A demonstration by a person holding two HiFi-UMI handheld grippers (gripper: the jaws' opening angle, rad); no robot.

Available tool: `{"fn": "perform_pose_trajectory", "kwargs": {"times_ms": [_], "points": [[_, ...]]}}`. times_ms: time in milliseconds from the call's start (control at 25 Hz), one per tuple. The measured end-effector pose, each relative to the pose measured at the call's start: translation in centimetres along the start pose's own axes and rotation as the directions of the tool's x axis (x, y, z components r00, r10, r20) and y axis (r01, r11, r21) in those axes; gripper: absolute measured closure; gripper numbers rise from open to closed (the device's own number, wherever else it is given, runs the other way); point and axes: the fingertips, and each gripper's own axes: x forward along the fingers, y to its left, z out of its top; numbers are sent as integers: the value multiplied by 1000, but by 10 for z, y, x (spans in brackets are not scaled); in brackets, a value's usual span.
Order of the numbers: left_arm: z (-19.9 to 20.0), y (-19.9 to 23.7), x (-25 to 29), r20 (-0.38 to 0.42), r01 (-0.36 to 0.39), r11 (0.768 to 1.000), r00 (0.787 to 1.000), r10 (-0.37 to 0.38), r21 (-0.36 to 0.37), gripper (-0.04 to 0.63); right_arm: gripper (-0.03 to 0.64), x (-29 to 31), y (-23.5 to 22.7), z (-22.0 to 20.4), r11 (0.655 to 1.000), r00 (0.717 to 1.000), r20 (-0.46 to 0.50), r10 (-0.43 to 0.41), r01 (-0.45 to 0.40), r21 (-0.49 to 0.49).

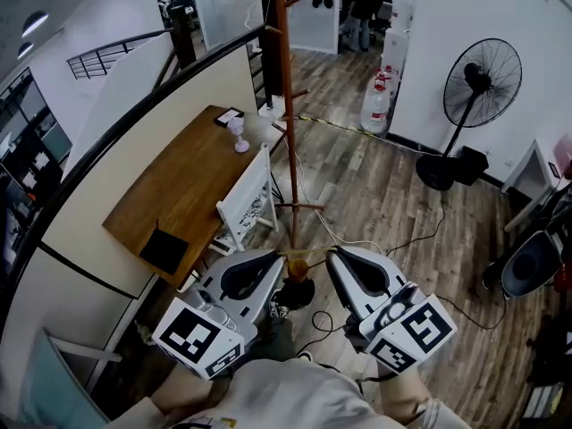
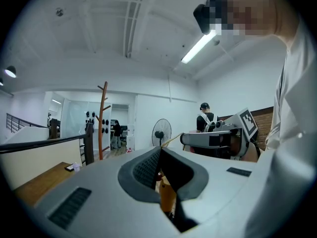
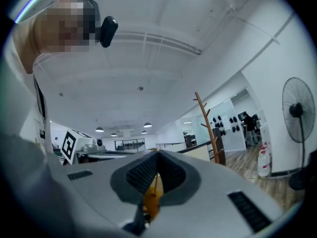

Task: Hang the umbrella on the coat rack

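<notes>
Umbrella [image 1: 297, 266] clamped by left tool [image 1: 275, 259] and right tool [image 1: 332, 257], near rack [image 1: 286, 105]; carrying step; next raise, hook on rack.

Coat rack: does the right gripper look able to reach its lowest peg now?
Probably yes: the coat rack stands right ahead of the right gripper, nothing between; its jaws grip the umbrella handle.

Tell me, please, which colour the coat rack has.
The coat rack is reddish-brown wood, shown best in the head view.
</notes>
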Motion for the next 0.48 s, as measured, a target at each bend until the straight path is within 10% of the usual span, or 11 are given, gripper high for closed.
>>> {"fn": "perform_pose_trajectory", "kwargs": {"times_ms": [480], "points": [[15, 87, 66, 34, 26, 998, 999, -24, -63, 589, 612, 86, -63, 21, 997, 997, -16, 73, -73, 22]]}}
